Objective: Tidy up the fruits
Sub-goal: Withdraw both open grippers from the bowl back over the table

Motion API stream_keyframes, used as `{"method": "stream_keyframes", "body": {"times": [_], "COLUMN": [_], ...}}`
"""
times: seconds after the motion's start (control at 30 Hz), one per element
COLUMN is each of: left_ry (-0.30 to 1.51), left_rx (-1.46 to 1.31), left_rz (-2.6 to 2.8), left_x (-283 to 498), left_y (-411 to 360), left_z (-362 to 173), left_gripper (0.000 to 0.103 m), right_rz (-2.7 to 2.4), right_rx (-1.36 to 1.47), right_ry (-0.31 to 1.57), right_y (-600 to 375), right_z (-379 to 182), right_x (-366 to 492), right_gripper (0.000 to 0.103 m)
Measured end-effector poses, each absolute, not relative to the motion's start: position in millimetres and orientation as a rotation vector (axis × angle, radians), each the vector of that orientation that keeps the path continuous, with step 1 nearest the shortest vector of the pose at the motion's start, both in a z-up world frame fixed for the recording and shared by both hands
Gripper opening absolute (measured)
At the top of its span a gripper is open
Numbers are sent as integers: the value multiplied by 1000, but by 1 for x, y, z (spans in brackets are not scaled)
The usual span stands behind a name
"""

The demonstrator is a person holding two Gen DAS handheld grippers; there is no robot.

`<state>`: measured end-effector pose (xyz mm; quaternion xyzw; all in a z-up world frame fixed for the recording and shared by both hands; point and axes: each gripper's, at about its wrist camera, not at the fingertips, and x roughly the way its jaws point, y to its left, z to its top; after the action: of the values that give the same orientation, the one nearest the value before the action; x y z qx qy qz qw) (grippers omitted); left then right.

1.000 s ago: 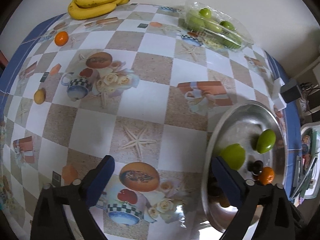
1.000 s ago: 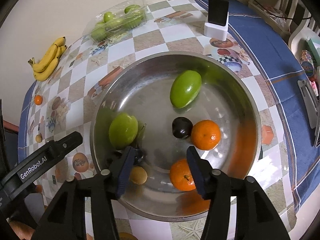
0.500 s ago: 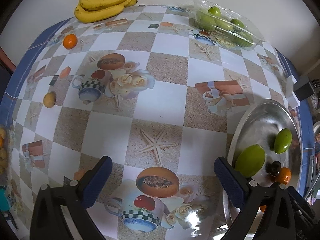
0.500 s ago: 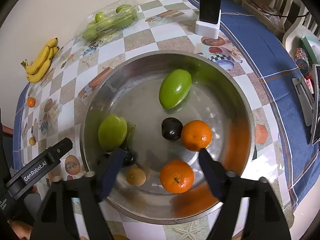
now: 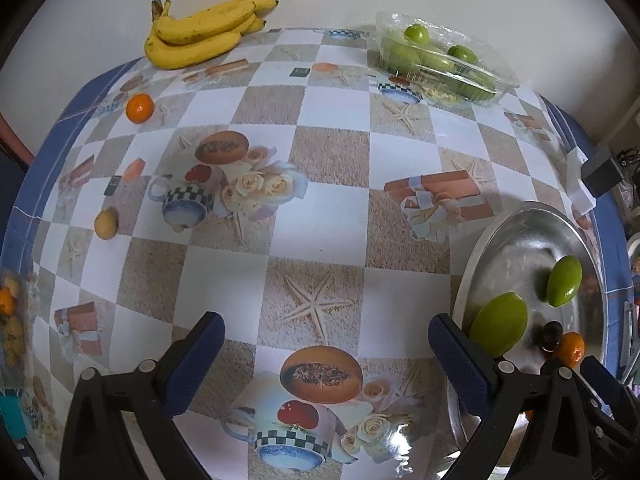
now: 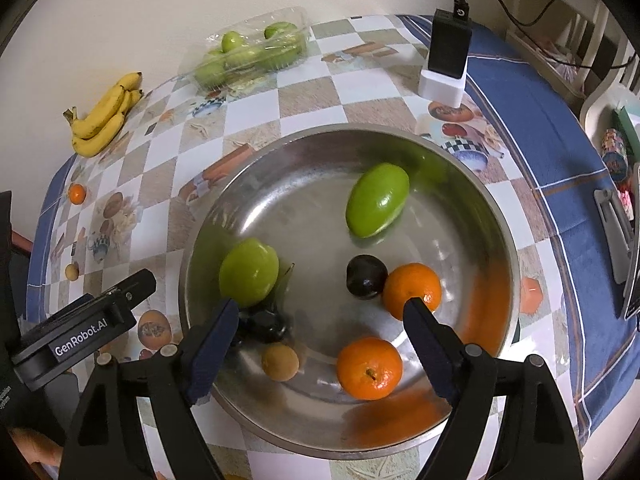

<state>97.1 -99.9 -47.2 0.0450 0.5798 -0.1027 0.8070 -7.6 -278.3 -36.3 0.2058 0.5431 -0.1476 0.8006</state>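
A steel bowl (image 6: 492, 216) holds two green mangoes (image 6: 378, 200), two oranges (image 6: 370, 368), a dark plum (image 6: 366, 277), a small tan fruit (image 6: 280, 361) and dark grapes (image 6: 262, 322). My right gripper (image 6: 322, 316) is open and empty above the bowl's near side. My left gripper (image 5: 326, 334) is open and empty over the tablecloth, left of the bowl (image 5: 516, 224). On the table lie a banana bunch (image 5: 200, 36), a loose orange (image 5: 139, 107) and a small tan fruit (image 5: 106, 223).
A clear plastic pack of green fruit (image 5: 440, 60) sits at the back by the wall. A black charger on a white block (image 6: 446, 60) stands behind the bowl. A bag of small fruit (image 5: 10, 320) lies at the left table edge. Clutter lies at the right edge.
The left gripper has swung left and back from the bowl over the open tablecloth. The right gripper has opened wider and drawn back slightly from the bowl.
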Motion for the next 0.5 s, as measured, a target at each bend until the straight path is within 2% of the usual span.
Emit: {"method": "stream_keyframes", "body": {"times": [0.5], "left_ry": [1186], "left_rx": [130], "left_rz": [-192], "left_x": [110], "left_y": [-74], "left_z": [-38], "left_gripper": [103], "right_rz": [-311], "right_rx": [429], "right_ry": [1136], "right_y": [-268], "right_z": [-34], "right_x": [-1], "right_gripper": [85]}}
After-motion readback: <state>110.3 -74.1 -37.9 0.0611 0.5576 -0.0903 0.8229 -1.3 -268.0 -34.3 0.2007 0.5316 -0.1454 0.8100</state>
